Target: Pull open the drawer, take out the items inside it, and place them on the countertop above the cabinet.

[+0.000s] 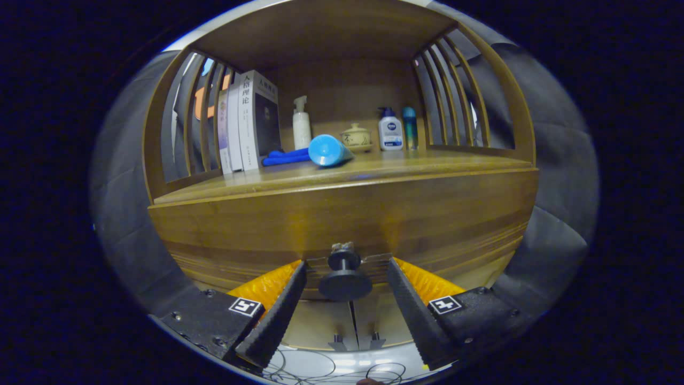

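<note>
We hold the gripper (pixel 344 272) up to the front of a wooden cabinet (pixel 342 219), and we take the round dark drawer knob (pixel 344 280) as our landmark. The knob sits between the 2 fingers (pixel 283 307), which stand spread apart with a gap on each side of it, so neither finger touches it. The drawer front (pixel 427 214) that carries the knob looks closed, flush with the cabinet face; what lies inside it is hidden from us.

Below the knob we see 2 lower cabinet doors (pixel 352 326) meeting at a seam, each with a small handle near that seam. Lower still, thin cables (pixel 331 369) lie on a pale floor.

Above the knob runs the countertop (pixel 374 168), framed by slatted wooden sides and a wooden roof. Almost straight above the knob a blue cylinder (pixel 327 150) lies on its side, with a blue cloth (pixel 286 156) just to its left. Further left of the knob's line stand a few upright books (pixel 248 125). Behind the cylinder is a white spray bottle (pixel 301 124). Up and to the right of the knob we find a small lidded ceramic pot (pixel 356 137), a white pump bottle (pixel 390 129) and a slim blue bottle (pixel 410 127) side by side near the back.
</note>
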The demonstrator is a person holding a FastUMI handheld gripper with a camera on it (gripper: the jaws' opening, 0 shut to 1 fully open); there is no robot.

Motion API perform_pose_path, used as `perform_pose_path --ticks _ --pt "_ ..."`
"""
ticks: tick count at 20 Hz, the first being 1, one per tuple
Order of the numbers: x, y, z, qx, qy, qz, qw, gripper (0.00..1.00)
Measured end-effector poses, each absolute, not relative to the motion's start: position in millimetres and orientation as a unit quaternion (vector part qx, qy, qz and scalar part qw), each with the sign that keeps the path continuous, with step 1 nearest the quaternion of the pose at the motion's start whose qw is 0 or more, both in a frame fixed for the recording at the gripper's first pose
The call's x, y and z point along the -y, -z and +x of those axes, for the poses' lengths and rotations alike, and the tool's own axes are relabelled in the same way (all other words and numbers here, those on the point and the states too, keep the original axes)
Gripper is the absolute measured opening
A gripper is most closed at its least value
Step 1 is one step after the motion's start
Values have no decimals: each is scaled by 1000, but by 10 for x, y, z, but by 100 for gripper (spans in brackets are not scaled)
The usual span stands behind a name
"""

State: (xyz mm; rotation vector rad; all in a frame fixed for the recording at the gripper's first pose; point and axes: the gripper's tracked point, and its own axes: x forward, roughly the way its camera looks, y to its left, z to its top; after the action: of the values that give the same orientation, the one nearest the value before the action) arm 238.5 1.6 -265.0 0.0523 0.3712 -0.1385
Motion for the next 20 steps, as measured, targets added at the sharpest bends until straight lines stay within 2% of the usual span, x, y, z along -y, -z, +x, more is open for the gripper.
perform_pose_path --ticks 15,20 --pt "-299 1424 778 -84 -7 4 996 99" --pt "-280 1401 282 -80 -12 -6 997 99"
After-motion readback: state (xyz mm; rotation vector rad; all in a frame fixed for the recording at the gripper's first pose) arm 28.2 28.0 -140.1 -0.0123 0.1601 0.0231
